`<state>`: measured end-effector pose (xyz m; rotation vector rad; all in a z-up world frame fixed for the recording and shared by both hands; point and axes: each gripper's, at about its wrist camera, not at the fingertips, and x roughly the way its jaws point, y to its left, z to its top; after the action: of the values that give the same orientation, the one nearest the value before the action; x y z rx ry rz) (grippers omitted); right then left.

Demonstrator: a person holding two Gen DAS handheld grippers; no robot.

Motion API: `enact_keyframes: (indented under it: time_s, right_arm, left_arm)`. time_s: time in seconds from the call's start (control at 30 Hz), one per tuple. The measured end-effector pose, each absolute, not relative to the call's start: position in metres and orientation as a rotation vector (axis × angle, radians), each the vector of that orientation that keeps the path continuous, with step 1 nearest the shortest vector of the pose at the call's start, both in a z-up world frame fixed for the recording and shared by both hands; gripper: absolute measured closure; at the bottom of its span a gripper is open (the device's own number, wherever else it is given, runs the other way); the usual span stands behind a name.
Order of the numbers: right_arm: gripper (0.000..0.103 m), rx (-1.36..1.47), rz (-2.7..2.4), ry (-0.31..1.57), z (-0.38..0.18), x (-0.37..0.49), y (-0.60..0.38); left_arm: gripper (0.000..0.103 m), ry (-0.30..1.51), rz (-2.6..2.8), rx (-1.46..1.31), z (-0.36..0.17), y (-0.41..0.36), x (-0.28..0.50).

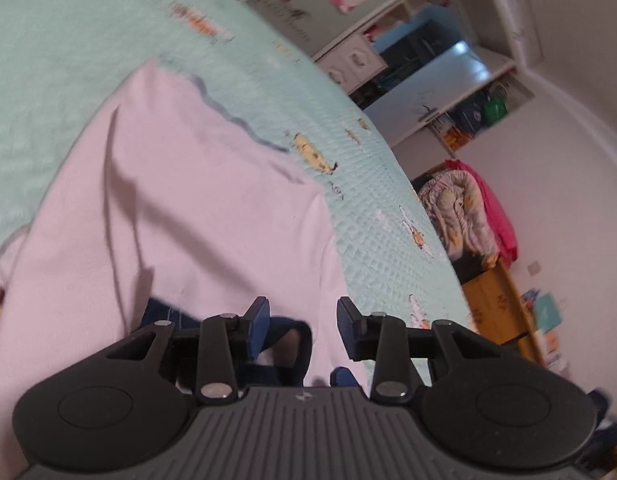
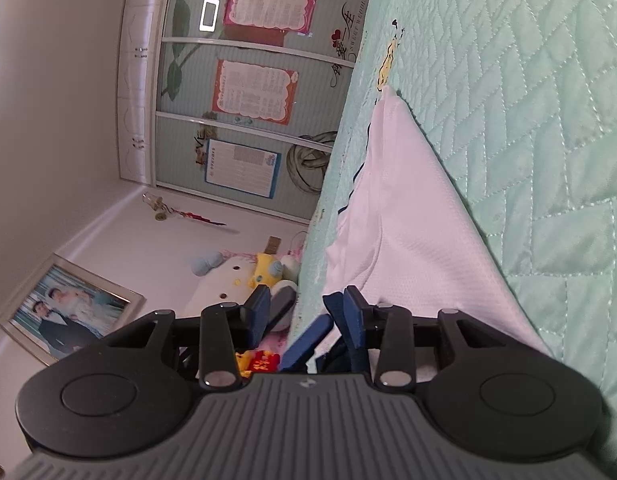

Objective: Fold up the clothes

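A white shirt (image 1: pixel 196 208) with navy trim lies spread on the mint green quilted bedspread (image 1: pixel 68 60). My left gripper (image 1: pixel 302 316) hovers over the shirt's near edge, tilted downward. Its jaws are open, with only white cloth and a navy band (image 1: pixel 292 344) lying below the gap. In the right wrist view the picture is rolled, so the bedspread (image 2: pixel 528 120) rises along the right side, with the shirt (image 2: pixel 408 220) on it. My right gripper (image 2: pixel 306 308) is open at the shirt's near corner. A navy strip (image 2: pixel 308 340) of the shirt sits loose beside its right finger.
A wardrobe (image 2: pixel 236 112) with posters on its sliding doors stands beyond the bed. Plush toys (image 2: pixel 244 272) and a framed photo (image 2: pixel 68 308) are near the wall. A pile of bedding (image 1: pixel 464 212) rests on a wooden cabinet (image 1: pixel 496 308), with open shelves (image 1: pixel 448 72) behind.
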<state>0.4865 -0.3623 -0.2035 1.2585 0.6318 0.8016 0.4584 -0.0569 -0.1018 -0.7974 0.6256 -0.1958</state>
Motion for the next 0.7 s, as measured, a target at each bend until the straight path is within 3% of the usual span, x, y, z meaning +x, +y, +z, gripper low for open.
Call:
enact_keyframes:
  time_s: [0.23,0.37,0.43,0.7]
  right_arm:
    - [0.060,1.317,0.787,0.608,-0.206,0.485,-0.368]
    - [0.059,1.373,0.781,0.585,-0.211,0.484,-0.373]
    - [0.058,1.343,0.779,0.592,-0.209,0.483,-0.372]
    - [0.057,1.324,0.777,0.597,-0.206,0.485,-0.371]
  left_arm:
    - [0.061,0.602,-0.268,-0.865,-0.100,-0.069,0.471]
    - [0.061,0.706,-0.235,-0.922,-0.128,-0.069,0.474]
    - [0.068,0.730,-0.236,-0.852,-0.135,-0.077,0.467]
    - [0.063,0.691,-0.200,-0.842,-0.126,-0.076,0.460]
